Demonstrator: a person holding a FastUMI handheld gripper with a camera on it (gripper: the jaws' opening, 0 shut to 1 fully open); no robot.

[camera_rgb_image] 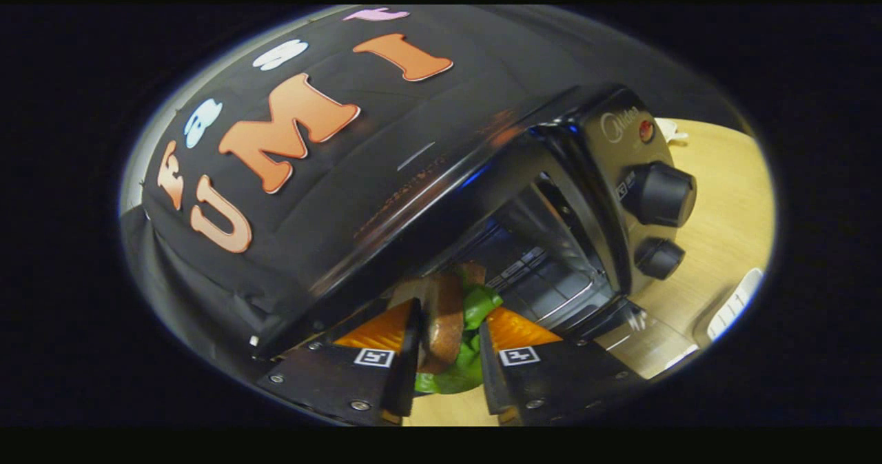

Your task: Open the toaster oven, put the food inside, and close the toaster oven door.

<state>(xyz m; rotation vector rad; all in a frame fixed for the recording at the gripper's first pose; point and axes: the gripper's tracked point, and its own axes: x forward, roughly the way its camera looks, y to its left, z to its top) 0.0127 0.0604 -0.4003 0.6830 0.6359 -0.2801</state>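
Honestly, much of what I see is tilted hard and partly cut off, so I read it with care. At the left and upper left hangs the booth's black cloth wall, and running down from the upper right toward the lower left is the toaster oven's glossy black top, whose far left end I cannot make out in the dark. At the bottom centre, my gripper is clamped on the food: a brown slab of bread with green leaf behind and below it, both fingers pressing its sides; its lower part is hidden between them. Just beyond the food lies the oven's open mouth, with a wire rack showing in its dim, reflective cavity; I cannot see anything resting on the rack. Its door seems to lie dropped flat at the lower right, though glare blurs it. Further right is the control panel, with a red lamp above two black knobs. At far right is the wooden table, with a white ridged object cut off at the edge.
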